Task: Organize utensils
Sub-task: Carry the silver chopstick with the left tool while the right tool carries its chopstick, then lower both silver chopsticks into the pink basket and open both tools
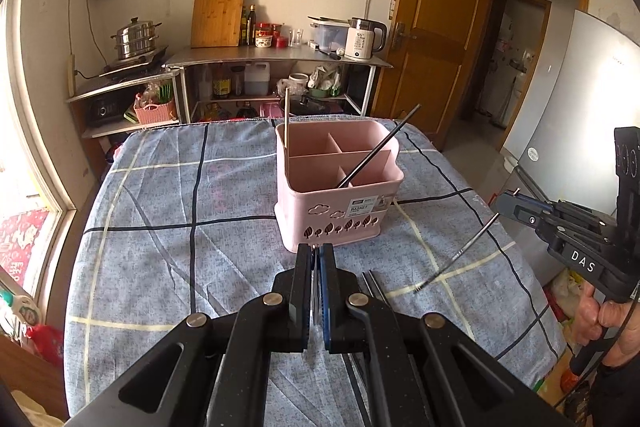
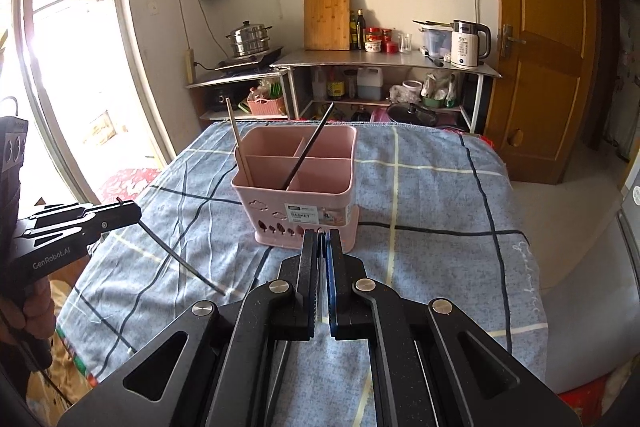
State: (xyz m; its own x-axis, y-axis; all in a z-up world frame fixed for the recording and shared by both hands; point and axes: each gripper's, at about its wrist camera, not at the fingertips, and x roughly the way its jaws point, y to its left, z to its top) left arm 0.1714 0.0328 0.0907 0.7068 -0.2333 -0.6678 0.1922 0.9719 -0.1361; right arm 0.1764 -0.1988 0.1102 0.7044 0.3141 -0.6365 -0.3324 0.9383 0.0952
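Shut tool (image 1: 316, 251), checked blue cloth (image 1: 180, 227), pink basket (image 1: 332, 211), kitchen shelf (image 1: 280, 55)

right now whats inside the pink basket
Two sticks stand in the pink basket: a pale chopstick at its left wall and a dark chopstick leaning across the dividers. The walls hide the compartment floors.

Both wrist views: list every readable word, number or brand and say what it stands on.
"BASKET": label on the pink basket; its smaller print is too small to read.
"DAS": right gripper body, seen from the left wrist.
"GenRobot.AI": left gripper body, seen from the right wrist.
"55°": white kettle; the lines under it are too small to read.
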